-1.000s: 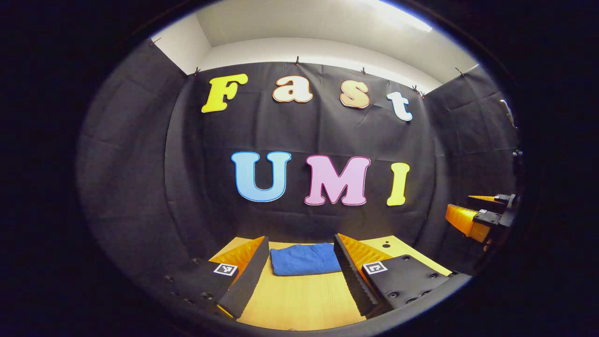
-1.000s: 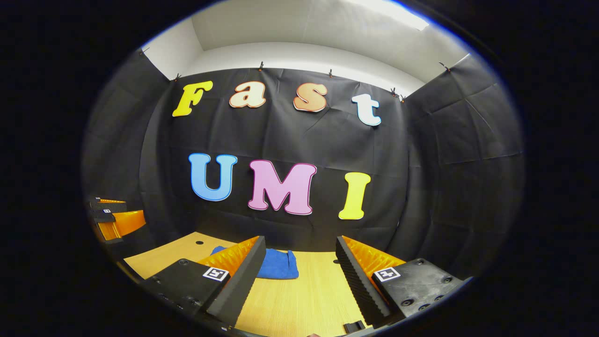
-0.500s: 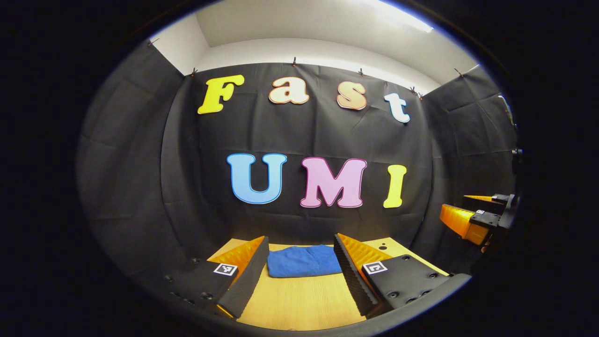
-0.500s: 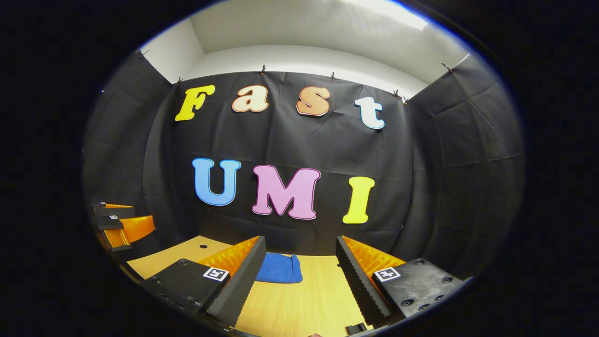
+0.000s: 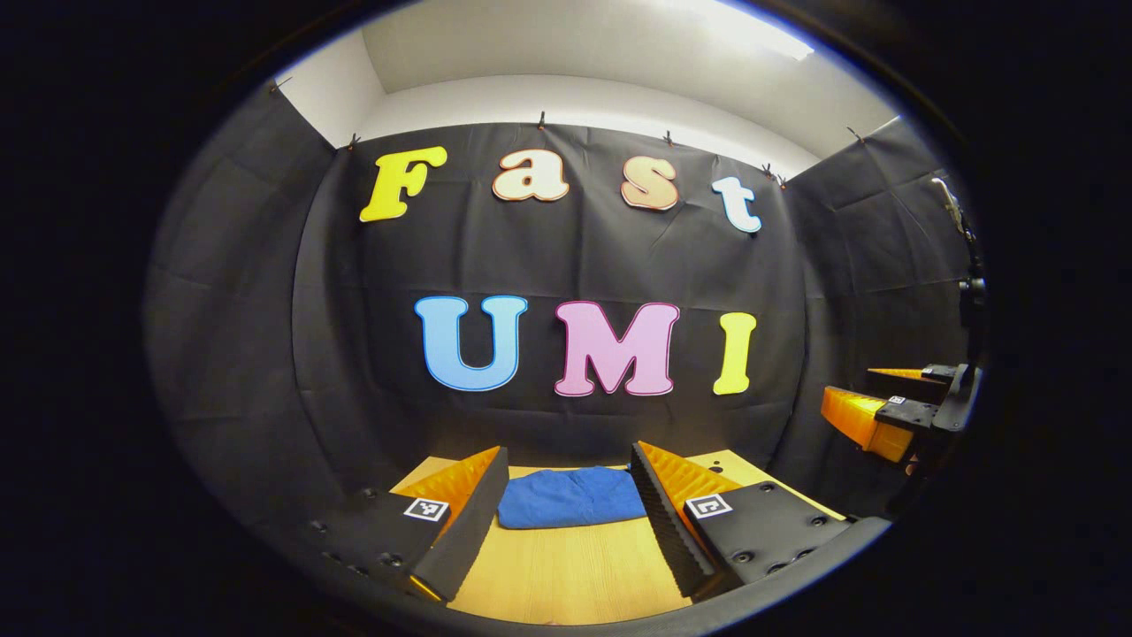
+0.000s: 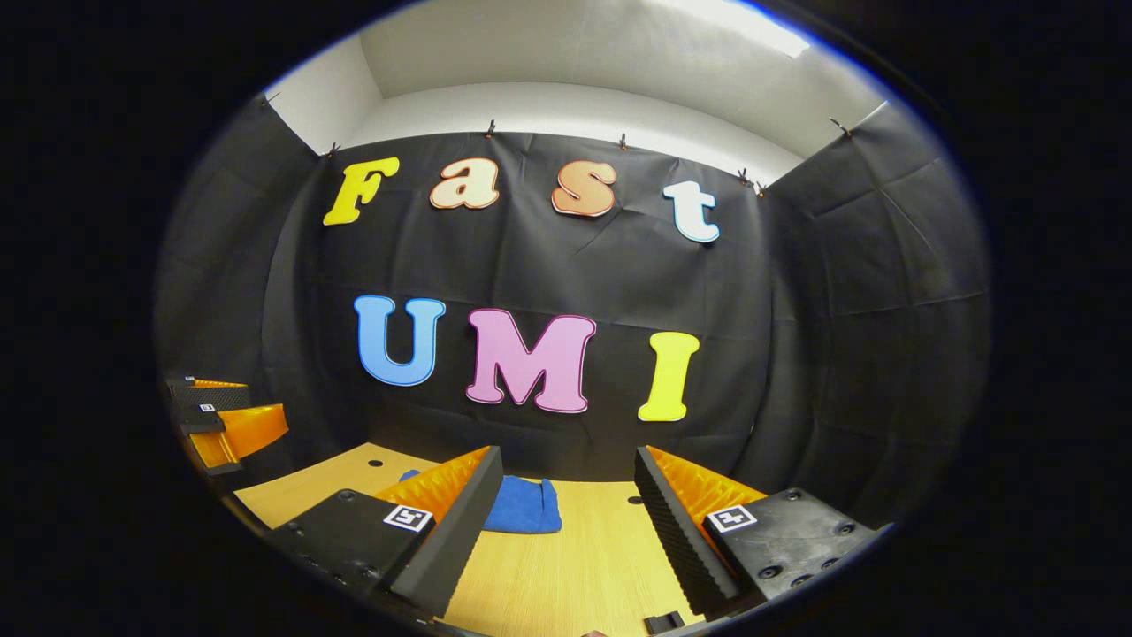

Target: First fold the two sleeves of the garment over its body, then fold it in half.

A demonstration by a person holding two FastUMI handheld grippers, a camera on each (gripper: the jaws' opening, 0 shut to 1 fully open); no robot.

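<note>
Garment, blue, folded compact, lies on far part of wooden table. Left gripper view: left gripper fingers spread, empty, garment seen between them; right gripper at right edge. Right gripper view: right gripper wide apart, empty; garment partly behind its left finger; left gripper at left. Versus 1 s ago: left view drifts slightly, garment unmoved.

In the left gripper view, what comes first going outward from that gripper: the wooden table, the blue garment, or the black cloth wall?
1. Wooden table: bare wood lies right between the left gripper fingers, at the bottom.
2. Blue garment: folded flat on the table, just past the fingertips, in the middle.
3. Black cloth wall: upright behind the table's far edge.
</note>
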